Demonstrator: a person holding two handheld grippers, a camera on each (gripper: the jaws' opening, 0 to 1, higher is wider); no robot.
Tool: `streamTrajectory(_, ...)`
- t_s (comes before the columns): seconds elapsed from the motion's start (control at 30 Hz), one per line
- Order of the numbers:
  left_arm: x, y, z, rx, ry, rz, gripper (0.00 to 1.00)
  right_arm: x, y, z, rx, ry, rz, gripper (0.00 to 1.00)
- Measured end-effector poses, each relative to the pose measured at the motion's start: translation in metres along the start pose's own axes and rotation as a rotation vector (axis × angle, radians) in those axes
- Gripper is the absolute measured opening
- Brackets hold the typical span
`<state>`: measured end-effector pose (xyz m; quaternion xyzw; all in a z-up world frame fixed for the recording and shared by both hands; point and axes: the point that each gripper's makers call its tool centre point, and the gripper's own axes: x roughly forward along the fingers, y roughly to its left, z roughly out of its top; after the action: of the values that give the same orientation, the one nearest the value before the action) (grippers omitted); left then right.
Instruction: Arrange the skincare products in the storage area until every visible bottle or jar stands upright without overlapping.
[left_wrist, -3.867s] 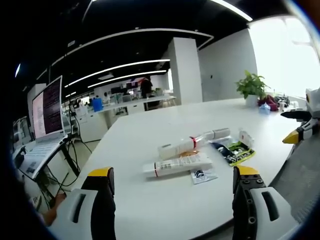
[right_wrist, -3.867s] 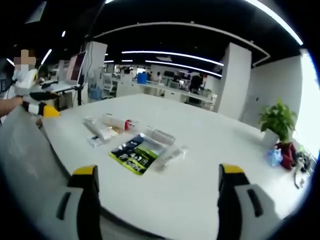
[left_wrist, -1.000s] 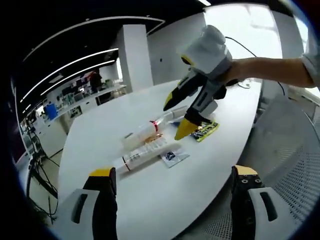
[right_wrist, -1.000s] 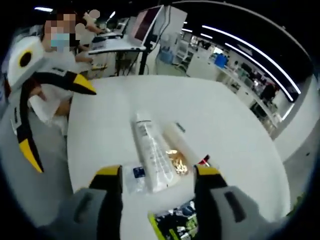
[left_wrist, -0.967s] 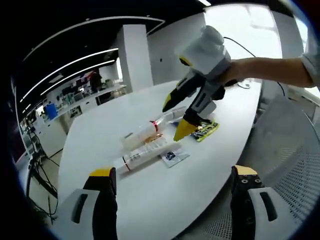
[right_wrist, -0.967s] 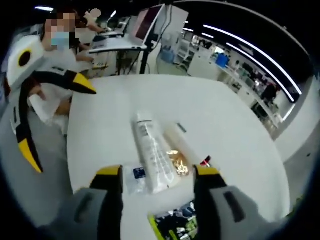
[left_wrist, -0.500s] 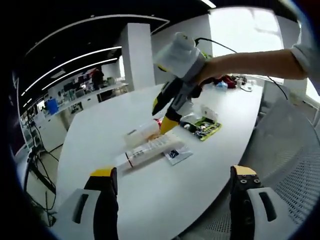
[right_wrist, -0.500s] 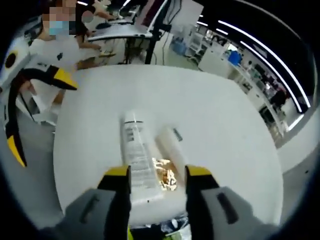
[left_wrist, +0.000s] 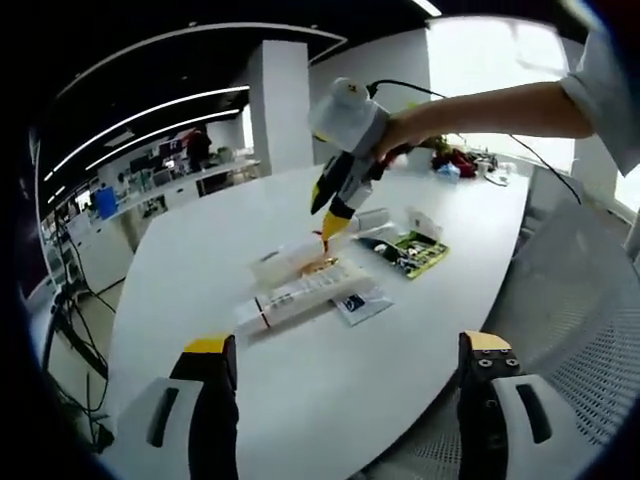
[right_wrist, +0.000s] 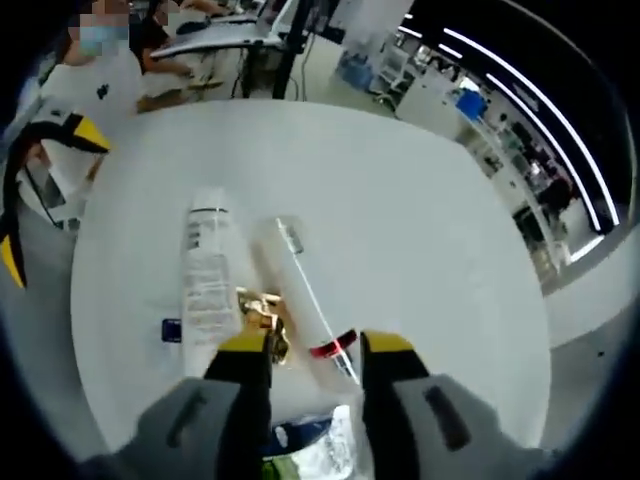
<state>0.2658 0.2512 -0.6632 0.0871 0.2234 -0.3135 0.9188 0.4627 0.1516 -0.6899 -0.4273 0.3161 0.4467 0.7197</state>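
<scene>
- Skincare tubes: a white tube (right_wrist: 208, 268) and a clear tube (right_wrist: 297, 290) lie flat side by side mid-surface (right_wrist: 420, 210); a gold item (right_wrist: 262, 312) sits between them, a green packet (left_wrist: 415, 253) nearby.
- Right claw (right_wrist: 315, 345): jaws narrowly apart, low over the clear tube; contact unclear.
- Left claw (left_wrist: 340, 352): wide apart, holding nothing, near the surface edge.
- Bare surface all round.

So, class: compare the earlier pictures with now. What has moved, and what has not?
The right gripper has come in from the table's edge and down over the clear tube with the red band, jaws narrowed around it, not visibly shut. The left gripper stays back, open. The tubes and the green-and-black packet still lie flat.
</scene>
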Motion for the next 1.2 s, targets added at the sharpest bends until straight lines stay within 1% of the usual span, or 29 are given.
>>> streamTrajectory(0.27, 0.003, 0.003, -0.002, -0.011, 0.013, -0.002, 0.89, 0.019, -0.006, -0.008, -0.058, 0.075, 0.053, 0.35)
streamTrajectory(0.43, 0.005, 0.006, -0.003, -0.022, 0.019, 0.004, 0.88, 0.032, -0.002, -0.012, -0.093, 0.112, 0.126, 0.34)
streamTrajectory(0.5, 0.005, 0.008, -0.004, -0.026, 0.021, 0.007, 0.88, 0.037, -0.002, -0.014, -0.108, 0.128, 0.144, 0.34)
streamTrajectory(0.7, 0.007, 0.016, -0.006, -0.044, 0.028, 0.018, 0.88, 0.05, -0.002, -0.019, -0.123, 0.169, 0.19, 0.31)
streamTrajectory(0.87, 0.008, 0.019, -0.006, -0.054, 0.034, 0.022, 0.88, 0.059, -0.003, -0.024, -0.144, 0.204, 0.238, 0.32)
streamTrajectory(1.07, 0.009, 0.023, -0.009, -0.063, 0.045, 0.028, 0.87, 0.066, -0.006, -0.026, -0.154, 0.226, 0.294, 0.34)
streamTrajectory(1.2, 0.008, 0.027, -0.009, -0.066, 0.05, 0.038, 0.87, 0.068, -0.007, -0.027, -0.14, 0.235, 0.338, 0.34)
